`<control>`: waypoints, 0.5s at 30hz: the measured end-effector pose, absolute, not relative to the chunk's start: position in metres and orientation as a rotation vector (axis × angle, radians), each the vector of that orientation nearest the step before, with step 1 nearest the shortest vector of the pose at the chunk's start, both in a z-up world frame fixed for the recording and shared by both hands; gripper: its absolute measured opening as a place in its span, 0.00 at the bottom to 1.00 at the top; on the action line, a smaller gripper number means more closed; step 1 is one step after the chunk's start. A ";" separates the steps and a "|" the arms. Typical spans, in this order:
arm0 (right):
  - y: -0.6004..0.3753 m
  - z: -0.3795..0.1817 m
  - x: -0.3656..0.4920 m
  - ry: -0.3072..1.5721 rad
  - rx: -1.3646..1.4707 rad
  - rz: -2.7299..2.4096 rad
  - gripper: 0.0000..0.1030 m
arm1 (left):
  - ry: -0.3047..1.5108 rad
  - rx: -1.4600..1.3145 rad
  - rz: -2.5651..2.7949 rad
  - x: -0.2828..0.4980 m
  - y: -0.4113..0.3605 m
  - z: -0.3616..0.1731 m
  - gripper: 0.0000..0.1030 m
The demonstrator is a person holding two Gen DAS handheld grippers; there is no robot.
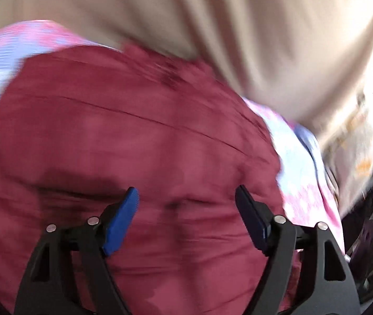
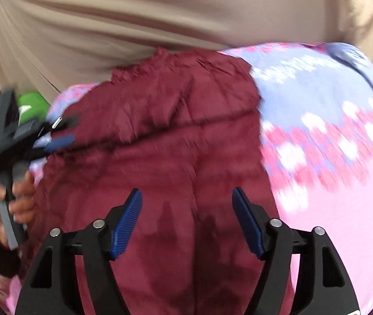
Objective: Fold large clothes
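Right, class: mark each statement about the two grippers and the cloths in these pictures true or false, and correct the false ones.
1. The left gripper is open. True.
2. The right gripper is clamped on the red garment. False: its jaws stand apart with nothing between them.
3. The red garment lies on a pink and blue flowered sheet. True.
4. The cloth behind the garment is green. False: it is a beige cloth.

Motion blur smears the wrinkled maroon cloth garment (image 1: pixel 134 136) and the pink-and-lilac flowered sheet (image 2: pixel 330 136) under it. The garment's near end runs off the lower edge. Left of the garment, the black left claw (image 2: pixel 60 131) is a blur, its opening unreadable
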State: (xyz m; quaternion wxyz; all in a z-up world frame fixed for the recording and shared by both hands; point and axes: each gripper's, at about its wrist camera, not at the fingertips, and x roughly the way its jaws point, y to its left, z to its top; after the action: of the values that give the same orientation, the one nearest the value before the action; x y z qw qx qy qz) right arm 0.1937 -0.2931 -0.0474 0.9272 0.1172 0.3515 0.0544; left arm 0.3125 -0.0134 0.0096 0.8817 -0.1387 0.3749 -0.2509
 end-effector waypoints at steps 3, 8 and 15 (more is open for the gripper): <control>-0.290 -0.041 0.243 0.731 0.236 0.115 0.70 | 0.806 -0.415 -0.400 0.330 0.050 -0.003 0.71; -0.275 -0.048 0.311 0.770 0.277 0.123 0.70 | 0.856 -0.706 -0.341 0.347 0.122 -0.038 0.71; -0.250 0.026 0.317 0.549 0.280 0.221 0.04 | 0.818 -0.700 -0.299 0.367 0.126 -0.037 0.35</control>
State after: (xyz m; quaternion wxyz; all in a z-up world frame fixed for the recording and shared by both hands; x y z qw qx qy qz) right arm 0.3171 -0.2502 0.0256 0.9469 0.1373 0.2696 0.1083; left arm 0.3675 0.1257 -0.0375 0.8480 -0.3319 0.3880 -0.1419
